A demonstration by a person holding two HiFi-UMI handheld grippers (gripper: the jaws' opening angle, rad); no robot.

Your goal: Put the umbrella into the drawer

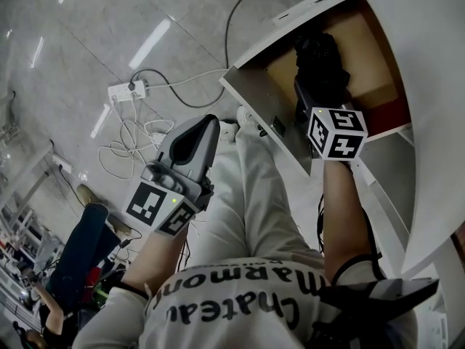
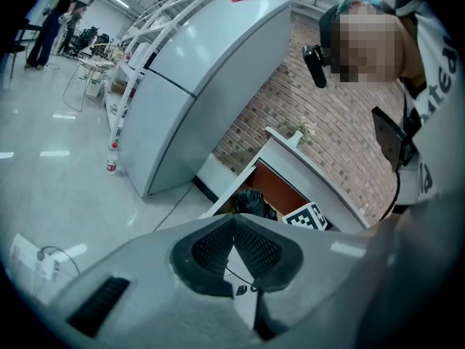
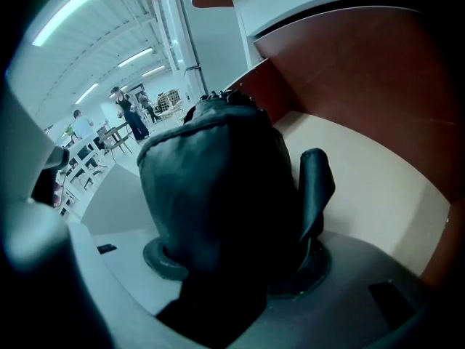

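Our right gripper [image 3: 240,259] is clamped on the folded black umbrella [image 3: 218,187]: the bundle fills the gap between the jaws, with both pads pressed against its sides and a strap [image 3: 317,187] standing up by the right-hand pad. The gripper points steeply down into the open drawer [image 1: 256,102], so the umbrella sits within its white walls, above the brown floor; we cannot tell whether it touches that floor. Our left gripper [image 2: 234,244] is empty, its jaws together with the pad tips meeting. It hangs well apart from the drawer, over the grey floor [image 1: 87,35] beside our pale trouser leg [image 1: 240,202]. Beyond it lie a power strip [image 1: 127,89] and loose cables [image 1: 131,147]. From the left gripper view we also see a grey fridge [image 2: 196,86] against a brick wall [image 2: 305,100]
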